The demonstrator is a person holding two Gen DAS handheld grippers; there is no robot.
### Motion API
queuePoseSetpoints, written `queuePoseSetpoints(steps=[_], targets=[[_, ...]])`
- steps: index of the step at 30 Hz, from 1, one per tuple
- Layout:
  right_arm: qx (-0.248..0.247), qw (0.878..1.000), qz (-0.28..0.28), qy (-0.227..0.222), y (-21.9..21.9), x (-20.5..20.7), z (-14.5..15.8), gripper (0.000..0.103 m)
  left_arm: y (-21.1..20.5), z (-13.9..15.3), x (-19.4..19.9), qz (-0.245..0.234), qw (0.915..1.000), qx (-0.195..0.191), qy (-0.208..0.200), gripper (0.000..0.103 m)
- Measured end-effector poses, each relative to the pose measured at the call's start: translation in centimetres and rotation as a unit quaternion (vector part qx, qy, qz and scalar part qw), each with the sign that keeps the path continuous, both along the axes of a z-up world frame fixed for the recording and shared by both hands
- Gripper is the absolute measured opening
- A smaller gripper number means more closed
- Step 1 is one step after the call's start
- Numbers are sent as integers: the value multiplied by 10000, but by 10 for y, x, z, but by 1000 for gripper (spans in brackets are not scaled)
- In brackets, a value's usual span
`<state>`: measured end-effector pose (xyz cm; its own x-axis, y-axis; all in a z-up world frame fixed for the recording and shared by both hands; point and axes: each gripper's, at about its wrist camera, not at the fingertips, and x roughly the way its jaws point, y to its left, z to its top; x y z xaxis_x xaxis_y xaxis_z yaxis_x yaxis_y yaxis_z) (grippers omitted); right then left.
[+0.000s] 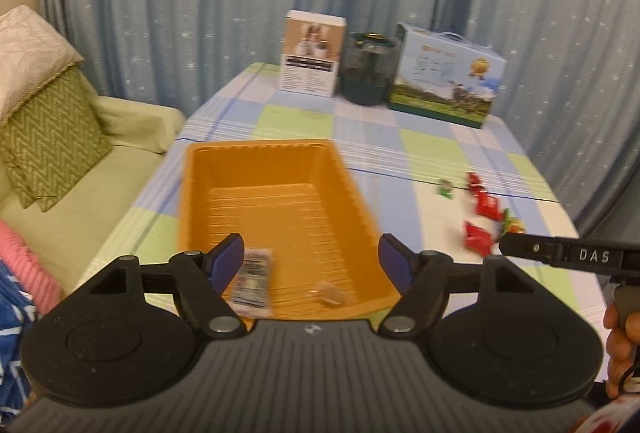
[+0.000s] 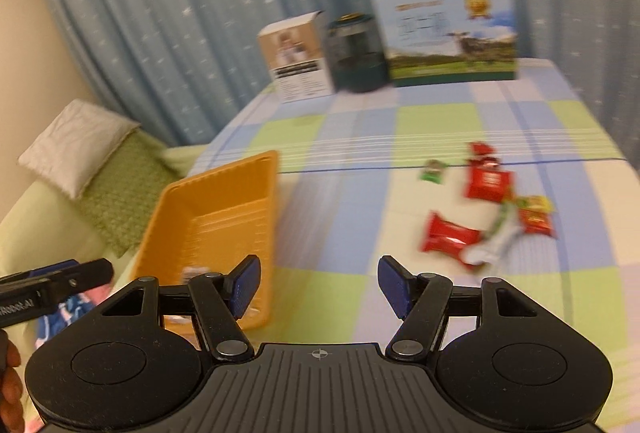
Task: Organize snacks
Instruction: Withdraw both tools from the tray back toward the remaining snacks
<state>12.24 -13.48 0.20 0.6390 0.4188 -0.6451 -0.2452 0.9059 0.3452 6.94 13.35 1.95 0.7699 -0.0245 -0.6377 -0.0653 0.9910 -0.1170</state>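
Observation:
An orange tray (image 1: 200, 193) (image 2: 168, 217) lies on the checked tablecloth. A grey-and-white snack packet (image 1: 252, 283) and a small tan snack (image 1: 331, 295) lie inside its near end. My left gripper (image 1: 312, 263) hovers open over that near end, with nothing between its blue pads. My right gripper (image 2: 318, 285) stands open above the cloth just right of the tray, holding nothing. Several loose snacks lie farther right: red packets (image 2: 448, 237) (image 1: 478, 239), a larger red packet (image 2: 488, 183), a white packet (image 2: 494, 249) and a small green one (image 2: 432, 173) (image 1: 445, 189).
Against the starred blue curtain stand a white box (image 1: 312, 53), a dark jar (image 1: 368, 69) and a blue carry-box (image 1: 444, 73). A pale green sofa with cushions (image 1: 52, 137) runs along the table's left side. A hand (image 1: 620, 345) holds the right tool.

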Motion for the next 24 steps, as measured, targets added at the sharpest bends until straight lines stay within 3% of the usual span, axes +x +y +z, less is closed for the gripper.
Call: queuePoseSetpoints(steps=[13, 24], targets=[[-100, 9946, -1032, 47, -103, -30, 7, 65, -85, 13, 5, -776, 9969, 35, -81, 78], [-21, 9900, -1402, 133, -144, -34, 5, 65, -124, 4, 18, -1072, 9942, 118, 40, 79]])
